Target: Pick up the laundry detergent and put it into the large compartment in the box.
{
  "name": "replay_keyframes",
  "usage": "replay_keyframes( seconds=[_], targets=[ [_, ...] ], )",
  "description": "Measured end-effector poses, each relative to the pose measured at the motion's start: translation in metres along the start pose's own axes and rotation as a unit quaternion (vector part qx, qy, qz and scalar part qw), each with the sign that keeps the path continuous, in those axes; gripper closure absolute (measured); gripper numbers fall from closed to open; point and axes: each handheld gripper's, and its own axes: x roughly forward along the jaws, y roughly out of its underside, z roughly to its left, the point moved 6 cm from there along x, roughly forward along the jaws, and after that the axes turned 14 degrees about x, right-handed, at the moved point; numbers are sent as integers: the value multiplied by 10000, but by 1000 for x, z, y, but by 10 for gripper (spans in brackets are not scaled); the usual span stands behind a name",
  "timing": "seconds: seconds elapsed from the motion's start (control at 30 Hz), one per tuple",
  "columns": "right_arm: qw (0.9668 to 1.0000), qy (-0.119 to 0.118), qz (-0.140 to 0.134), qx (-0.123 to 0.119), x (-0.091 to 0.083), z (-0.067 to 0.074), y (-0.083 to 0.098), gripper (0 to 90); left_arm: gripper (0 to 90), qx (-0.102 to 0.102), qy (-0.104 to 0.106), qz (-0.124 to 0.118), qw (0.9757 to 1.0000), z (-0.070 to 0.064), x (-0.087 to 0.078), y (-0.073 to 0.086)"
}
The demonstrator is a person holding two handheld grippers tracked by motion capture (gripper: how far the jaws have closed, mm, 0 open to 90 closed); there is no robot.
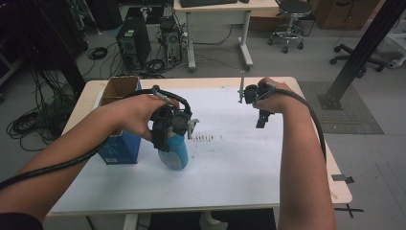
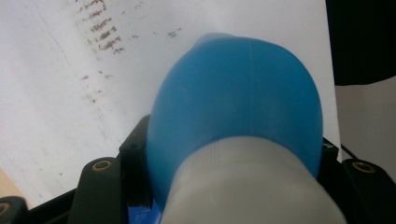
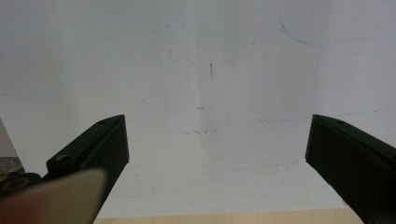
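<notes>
A blue plastic bottle with a white top hangs bottom-down from my left gripper, a little above the white sheet at the table's left centre. In the left gripper view the bottle bulges between the two black jaws, which press on its sides, so my left gripper is shut on it. My right gripper hovers over the sheet at the far right, pointing down. Seen from the right gripper view, the right gripper stands wide open with only bare paper between the jaws.
An open blue carton stands just left of the bottle, under the left forearm. The white sheet covers most of the wooden table and bears brown smudges. A computer tower and cables lie on the floor beyond.
</notes>
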Motion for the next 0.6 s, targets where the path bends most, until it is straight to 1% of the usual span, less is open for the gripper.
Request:
replay_keyframes(
  seconds=[0.03,0.07,0.1,0.17,0.2,0.23,0.27,0.3,0.37,0.43,0.47,0.5,0.53,0.57,0.6],
  targets=[
    [10000,1,-1,-3,0,0,0,61,377,-190,57,-9,9998,0,-3,0],
    [10000,-2,-1,-2,0,0,0,61,377,-263,61,-40,9996,0,-4,1],
    [10000,1,0,-8,0,1,0,61,377,-285,50,-49,9996,0,-5,0],
    [10000,5,10,-3,0,1,1,61,377,-428,46,-76,9990,0,-8,0],
    [10000,7,10,-4,0,1,1,61,377,-507,38,-93,9987,0,-9,0],
    [10000,0,9,-5,0,1,1,61,377,-661,47,-101,9978,1,-11,0],
    [10000,0,9,-5,0,1,1,61,377,-661,47,-101,9978,1,-11,0],
    [10000,-7,-8,10,0,1,3,61,377,-860,42,-143,9962,2,-14,-1],
    [10000,-17,-18,18,0,1,4,62,377,-1072,34,-176,9941,4,-18,0],
    [10000,-28,-27,43,0,1,5,62,377,-1255,35,-176,9919,6,-22,2],
    [10000,-27,-32,30,1,1,5,62,377,-1300,47,-156,9914,6,-24,3],
    [10000,-36,-35,36,1,1,5,62,377,-1376,67,-156,9903,6,-26,4],
    [10000,-35,-33,41,0,1,5,62,376,-1504,107,-141,9885,7,-28,5],
    [10000,-35,-40,43,0,1,5,62,376,-1542,108,-136,9879,8,-30,6],
    [10000,-37,-46,41,0,1,5,62,377,-1661,123,-138,9859,8,-32,8]
  ],
)
